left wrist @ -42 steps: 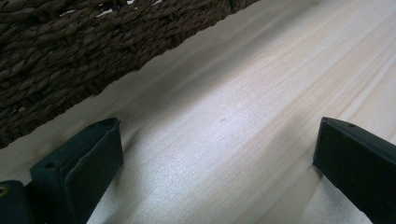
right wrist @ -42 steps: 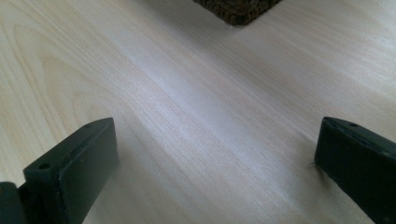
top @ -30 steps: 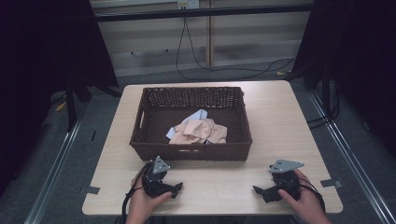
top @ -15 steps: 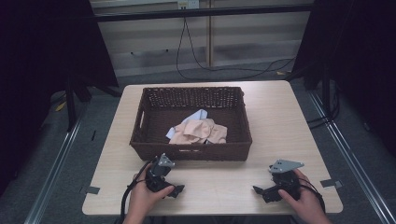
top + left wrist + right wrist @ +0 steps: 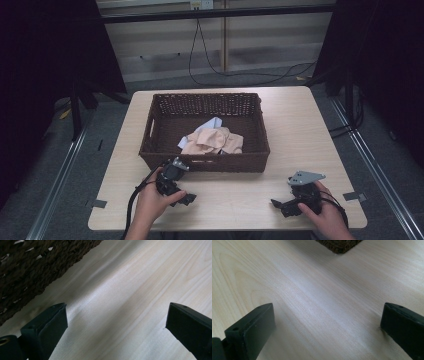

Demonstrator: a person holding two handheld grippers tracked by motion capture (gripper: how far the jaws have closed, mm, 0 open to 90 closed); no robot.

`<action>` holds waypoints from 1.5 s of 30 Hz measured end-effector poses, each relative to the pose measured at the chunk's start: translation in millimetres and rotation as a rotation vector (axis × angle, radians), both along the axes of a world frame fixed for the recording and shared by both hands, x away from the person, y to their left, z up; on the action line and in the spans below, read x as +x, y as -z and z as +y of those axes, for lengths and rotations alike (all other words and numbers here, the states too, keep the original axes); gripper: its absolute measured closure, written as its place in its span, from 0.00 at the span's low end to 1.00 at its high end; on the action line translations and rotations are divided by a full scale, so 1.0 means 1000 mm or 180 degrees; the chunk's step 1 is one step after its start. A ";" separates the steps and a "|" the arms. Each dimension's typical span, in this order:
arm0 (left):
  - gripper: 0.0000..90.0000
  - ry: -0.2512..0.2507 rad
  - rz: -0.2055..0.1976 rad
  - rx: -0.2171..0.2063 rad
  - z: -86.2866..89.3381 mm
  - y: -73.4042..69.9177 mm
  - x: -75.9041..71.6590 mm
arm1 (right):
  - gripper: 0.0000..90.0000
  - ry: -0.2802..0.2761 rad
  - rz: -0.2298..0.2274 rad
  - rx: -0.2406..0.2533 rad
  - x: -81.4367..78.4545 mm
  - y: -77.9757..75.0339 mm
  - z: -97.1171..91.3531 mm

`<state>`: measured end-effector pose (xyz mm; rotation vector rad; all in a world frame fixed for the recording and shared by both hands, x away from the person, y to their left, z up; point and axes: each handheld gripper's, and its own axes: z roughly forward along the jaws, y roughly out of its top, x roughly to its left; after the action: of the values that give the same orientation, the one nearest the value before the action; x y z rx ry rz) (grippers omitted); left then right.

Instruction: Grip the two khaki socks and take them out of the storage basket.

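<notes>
A crumpled heap of cloth [image 5: 212, 141], peach-pink with a pale blue piece showing behind it, lies in the near half of the dark wicker basket [image 5: 206, 102], which sits mid-table nearer the left edge. The left gripper [image 5: 186, 199] hovers just off the basket's near wall, by the near-left corner, jaws wide apart with bare wood between them in its own view and the weave [image 5: 30, 267] looming at upper left. The right gripper [image 5: 280, 206] rests near the table's near-right corner, jaws likewise spread and empty, a basket corner [image 5: 338, 244] peeking in at the top. My read: this is the reach for the cloth. Best to lift the left gripper clear over the rim rather than clip the wicker, come down on a raised fold, and pinch one layer, not the whole bundle. The table [image 5: 300, 125] beside the basket gives room to lay it out.
</notes>
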<state>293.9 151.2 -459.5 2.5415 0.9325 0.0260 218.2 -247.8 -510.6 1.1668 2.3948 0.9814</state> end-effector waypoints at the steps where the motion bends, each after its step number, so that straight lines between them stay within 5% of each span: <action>1: 0.03 0.0046 0.0027 0.0014 -0.001 -0.003 0.002 | 0.00 0.0000 0.0000 0.0000 0.000 0.000 0.000; 11: 0.02 0.0220 0.0252 0.0095 -0.007 -0.017 0.009 | 0.00 -0.0001 0.0000 0.0000 0.000 0.000 0.000; 31: 0.03 0.0407 0.0508 0.0101 -0.014 -0.060 0.027 | 0.00 0.0005 0.0006 0.0001 0.000 0.000 0.000; 45: 0.03 0.0393 0.0542 0.0103 -0.013 -0.098 0.041 | 0.00 -0.0001 -0.0001 -0.0002 0.000 0.000 0.000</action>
<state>334.7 138.3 -361.6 2.6589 0.8407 -0.2168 218.2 -247.9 -510.6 1.1660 2.3951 0.9808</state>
